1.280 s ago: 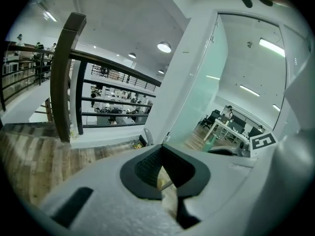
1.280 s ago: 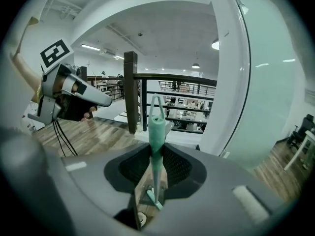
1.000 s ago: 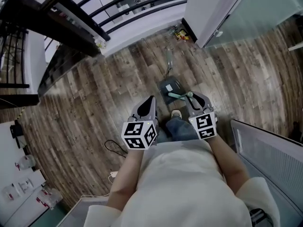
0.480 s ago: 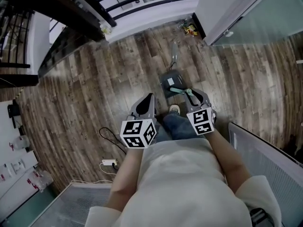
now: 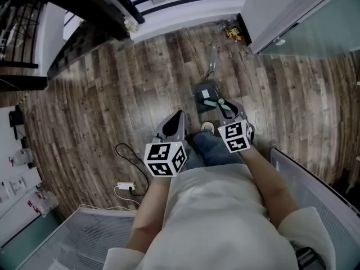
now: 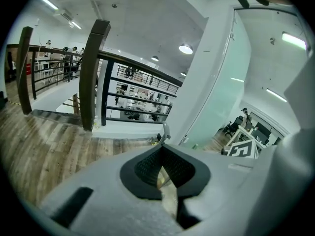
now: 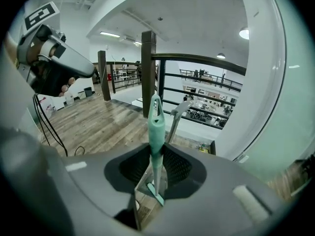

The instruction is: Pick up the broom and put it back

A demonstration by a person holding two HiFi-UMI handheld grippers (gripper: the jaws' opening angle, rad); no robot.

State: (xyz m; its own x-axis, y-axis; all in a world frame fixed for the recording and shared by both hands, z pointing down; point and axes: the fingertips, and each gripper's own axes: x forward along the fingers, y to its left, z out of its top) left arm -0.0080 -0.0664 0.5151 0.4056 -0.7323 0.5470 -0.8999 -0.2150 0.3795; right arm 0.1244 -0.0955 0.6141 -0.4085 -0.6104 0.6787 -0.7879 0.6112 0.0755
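Since the broom is clamped in the right gripper, brush end down by the dustpan on the wood floor, I'd say the trick is lowering it slow and straight. Keep the shaft lined up beside the pan's upright handle and don't let it twist in the grip. The right gripper's jaws sit partly apart, pinched on the teal shaft, with its tip poking up past them. The left gripper has its jaws together with nothing between them, just hanging beside the person's knee.
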